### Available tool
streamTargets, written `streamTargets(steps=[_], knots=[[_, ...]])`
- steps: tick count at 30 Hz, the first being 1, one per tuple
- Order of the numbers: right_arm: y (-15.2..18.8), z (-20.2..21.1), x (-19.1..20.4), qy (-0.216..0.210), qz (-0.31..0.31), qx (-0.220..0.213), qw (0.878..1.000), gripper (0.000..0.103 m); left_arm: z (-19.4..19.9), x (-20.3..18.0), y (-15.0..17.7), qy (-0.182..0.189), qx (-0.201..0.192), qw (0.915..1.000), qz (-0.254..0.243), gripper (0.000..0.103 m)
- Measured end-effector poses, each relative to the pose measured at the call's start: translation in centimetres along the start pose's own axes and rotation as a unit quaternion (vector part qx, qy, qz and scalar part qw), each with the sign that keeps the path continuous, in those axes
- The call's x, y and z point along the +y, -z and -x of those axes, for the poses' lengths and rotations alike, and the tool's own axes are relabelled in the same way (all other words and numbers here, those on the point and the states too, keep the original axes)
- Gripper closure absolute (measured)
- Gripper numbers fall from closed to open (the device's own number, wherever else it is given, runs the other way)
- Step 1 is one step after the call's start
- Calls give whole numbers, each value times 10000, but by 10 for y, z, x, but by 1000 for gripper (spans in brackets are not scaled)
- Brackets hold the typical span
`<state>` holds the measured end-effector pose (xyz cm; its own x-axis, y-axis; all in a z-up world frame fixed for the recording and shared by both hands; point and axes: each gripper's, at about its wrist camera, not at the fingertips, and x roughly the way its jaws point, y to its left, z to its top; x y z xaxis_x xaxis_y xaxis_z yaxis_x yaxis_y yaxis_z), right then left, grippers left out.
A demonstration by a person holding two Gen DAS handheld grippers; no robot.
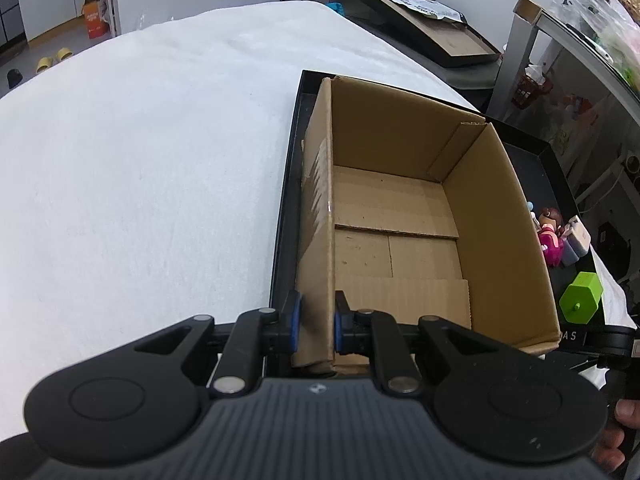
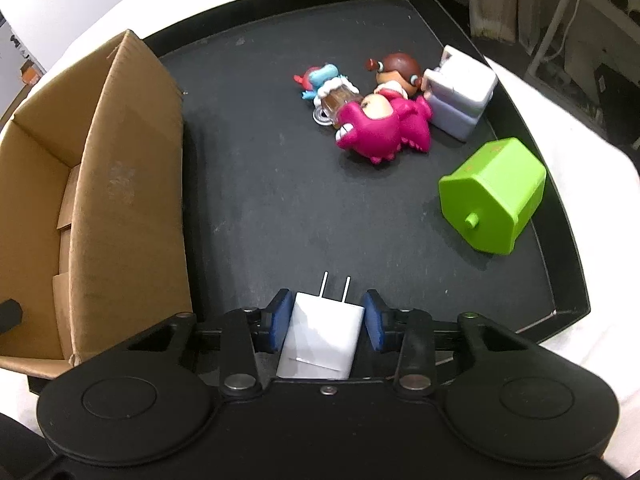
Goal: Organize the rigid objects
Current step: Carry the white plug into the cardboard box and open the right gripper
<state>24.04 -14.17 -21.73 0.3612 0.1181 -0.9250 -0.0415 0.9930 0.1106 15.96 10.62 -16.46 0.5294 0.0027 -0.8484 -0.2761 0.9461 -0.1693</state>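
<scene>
Clamping cardboard box [image 1: 400, 200] wall, left gripper [image 1: 316, 322]; right gripper [image 2: 326, 320] grasping white charger [image 2: 320, 336].

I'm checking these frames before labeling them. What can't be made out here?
- Left wrist view: the cardboard box wall hides most of the toys and tray floor.
- Right wrist view: the right hand-held gripper body covers the white charger base.
- Right wrist view: the box's floor is mostly cut off by its wall.
</scene>
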Motion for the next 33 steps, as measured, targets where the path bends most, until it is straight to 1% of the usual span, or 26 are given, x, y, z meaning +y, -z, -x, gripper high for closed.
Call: streamTargets(steps=[5, 9, 17, 22, 28, 33], knots=[[5, 21, 5, -71, 108, -389, 9992, 65, 3, 3, 4, -21, -47, 9999, 134, 88], [5, 40, 4, -512, 93, -634, 9966, 65, 5, 0, 4, -79, -18, 9999, 83, 88], [-10, 86, 8, -619, 212, -1141, 9913, 65, 2, -3, -2, -88, 32, 9999, 79, 88], [-23, 118, 17, -772, 367, -1526, 9846, 65, 1, -1, 0, -46, 32, 10000, 65, 88], [-29, 134, 37, -1008, 683, -1718, 9776, 65, 2, -1, 1, -34, -22, 10000, 7, 88], [-32, 131, 60, -1138, 877, -1631, 9761, 65, 0, 3, 1, 78, 41, 9999, 84, 88]])
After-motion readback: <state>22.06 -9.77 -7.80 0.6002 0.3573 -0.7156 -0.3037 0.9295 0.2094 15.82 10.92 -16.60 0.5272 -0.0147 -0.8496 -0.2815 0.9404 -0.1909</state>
